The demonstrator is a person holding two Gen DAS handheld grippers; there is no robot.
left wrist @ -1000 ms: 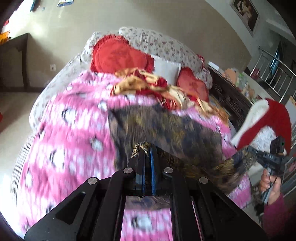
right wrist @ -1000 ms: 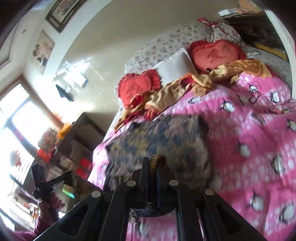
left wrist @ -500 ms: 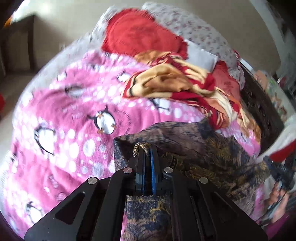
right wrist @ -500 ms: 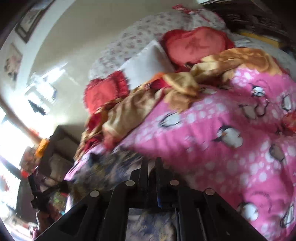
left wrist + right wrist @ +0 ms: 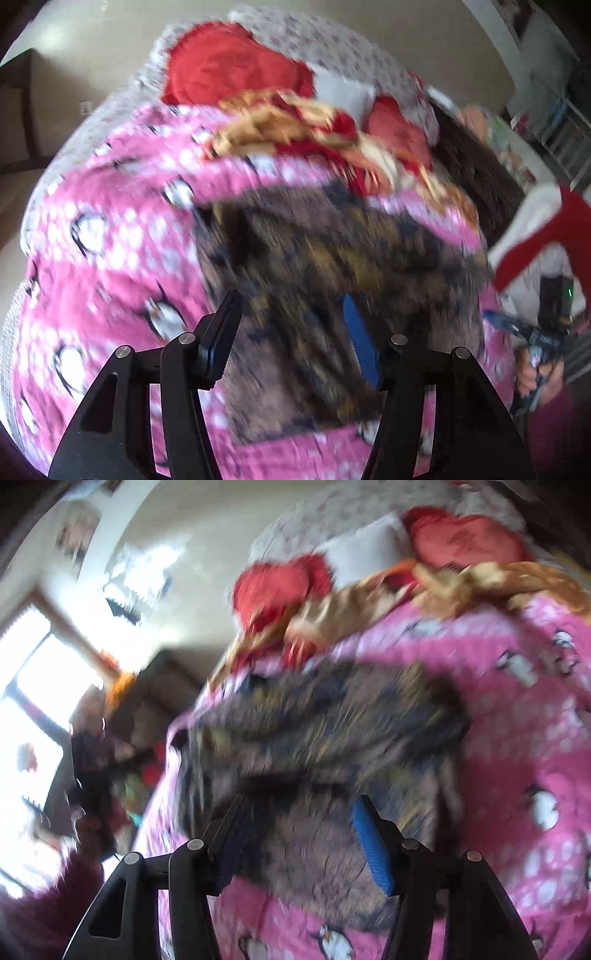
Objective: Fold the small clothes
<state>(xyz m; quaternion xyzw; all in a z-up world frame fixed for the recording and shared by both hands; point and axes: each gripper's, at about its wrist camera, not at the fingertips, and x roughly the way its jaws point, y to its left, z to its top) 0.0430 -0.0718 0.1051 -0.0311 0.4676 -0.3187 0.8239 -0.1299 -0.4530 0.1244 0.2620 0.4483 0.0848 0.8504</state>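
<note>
My left claw (image 5: 291,328) is spread wide, nothing between the fingers; blue pad visible on the inner face of one finger (image 5: 360,343). My right claw (image 5: 299,830) is likewise spread, empty, its blue pad showing on one finger (image 5: 371,845). Both hang just above the dark patterned garment (image 5: 325,266), not touching it as far as I can tell; heavy motion blur in both views.

The garment lies in a rough rectangle on the pink penguin blanket (image 5: 103,240) covering the bed, toward the side of the bed nearest the dark wooden cabinet (image 5: 476,173). In the right wrist view the garment (image 5: 325,731) shows a layered, doubled look with one edge running close to the blanket's side edge. Fold lines too blurred to confirm.

Open pink blanket on the other side of the garment, and a narrow strip below it near the foot edge. Toward the headboard end: a crumpled gold-and-red cloth (image 5: 314,133) just beyond the garment's far edge, then red heart cushions (image 5: 236,66) and a white pillow (image 5: 340,90).
</note>
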